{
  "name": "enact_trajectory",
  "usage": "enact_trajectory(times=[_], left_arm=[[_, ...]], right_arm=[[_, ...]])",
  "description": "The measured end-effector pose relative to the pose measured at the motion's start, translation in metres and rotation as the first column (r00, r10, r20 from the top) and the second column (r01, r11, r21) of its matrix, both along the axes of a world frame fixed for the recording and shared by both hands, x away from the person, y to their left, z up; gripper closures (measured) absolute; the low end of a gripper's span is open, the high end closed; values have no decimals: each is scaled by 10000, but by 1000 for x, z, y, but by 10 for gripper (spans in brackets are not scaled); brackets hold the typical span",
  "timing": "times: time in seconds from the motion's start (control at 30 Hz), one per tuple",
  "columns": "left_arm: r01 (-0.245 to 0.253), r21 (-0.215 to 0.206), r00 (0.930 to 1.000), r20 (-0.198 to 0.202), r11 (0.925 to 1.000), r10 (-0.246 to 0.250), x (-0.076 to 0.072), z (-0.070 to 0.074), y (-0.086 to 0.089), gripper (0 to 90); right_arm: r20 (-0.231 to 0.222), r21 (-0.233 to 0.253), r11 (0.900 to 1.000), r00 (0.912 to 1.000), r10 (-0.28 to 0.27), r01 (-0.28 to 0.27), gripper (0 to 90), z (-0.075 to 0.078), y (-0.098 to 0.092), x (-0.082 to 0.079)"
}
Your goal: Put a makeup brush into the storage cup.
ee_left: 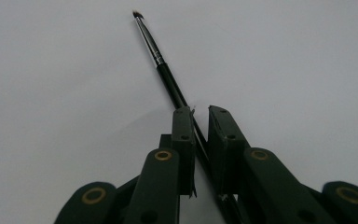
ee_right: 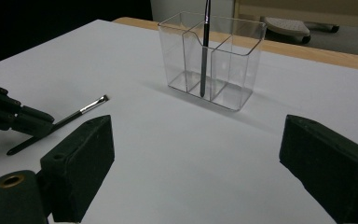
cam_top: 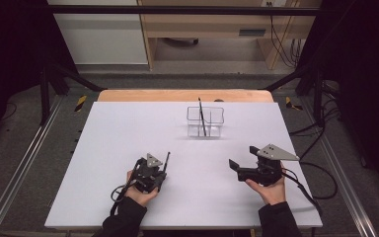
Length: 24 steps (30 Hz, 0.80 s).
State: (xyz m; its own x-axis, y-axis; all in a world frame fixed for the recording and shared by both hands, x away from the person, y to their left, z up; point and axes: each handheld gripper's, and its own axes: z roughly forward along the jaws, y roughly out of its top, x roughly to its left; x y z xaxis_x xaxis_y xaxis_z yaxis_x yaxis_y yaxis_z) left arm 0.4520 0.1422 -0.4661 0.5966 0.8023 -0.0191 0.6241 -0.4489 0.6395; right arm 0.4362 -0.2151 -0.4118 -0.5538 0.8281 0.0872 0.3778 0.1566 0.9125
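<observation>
Brush (ee_left: 168, 79) sits between the left gripper (ee_left: 200, 122) fingers, handle running back through the narrow gap, bristle tip sticking out well ahead of the fingertips. Jaws nearly closed around the handle; left pad (ee_left: 182, 140) looks in contact, a thin sliver of gap shows on the other side, so can't confirm a full clamp. In the high view the left gripper (cam_top: 159, 170) is low over the white board (cam_top: 128, 128), brush (cam_top: 167, 159) poking out past its fingers toward the far side. Left hand (cam_top: 139, 193) wraps the gripper body.

Right gripper (ee_right: 196, 154) fingers spread wide, nothing between them, bare board under the gap. In the high view it (cam_top: 241, 163) is held by the right hand (cam_top: 272, 187), well apart from the left one.

Clear organizer (ee_right: 212, 58) stands straight ahead of the right fingers, beyond their tips. Second brush (ee_right: 204, 46) stands upright in it, leaning on a divider; which compartment is unclear. Same organizer (cam_top: 205, 121) in the high view sits farther out than both grippers, between them laterally.
</observation>
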Motion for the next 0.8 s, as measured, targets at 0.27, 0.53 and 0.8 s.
enact_trajectory(times=[0.27,0.53,0.8], left_arm=[[-230,-223,9997,-43,9995,229,5,0,0,744],[-538,-261,9979,348,9982,546,16,-2,-8,698],[-447,-44,9987,227,9990,448,15,-4,-8,787]], right_arm=[[-3,19,10000,10000,-6,6,104,0,0,0],[-4,12,10000,10000,22,-22,104,0,1,0],[27,39,10000,10000,16,-16,105,1,0,0]])
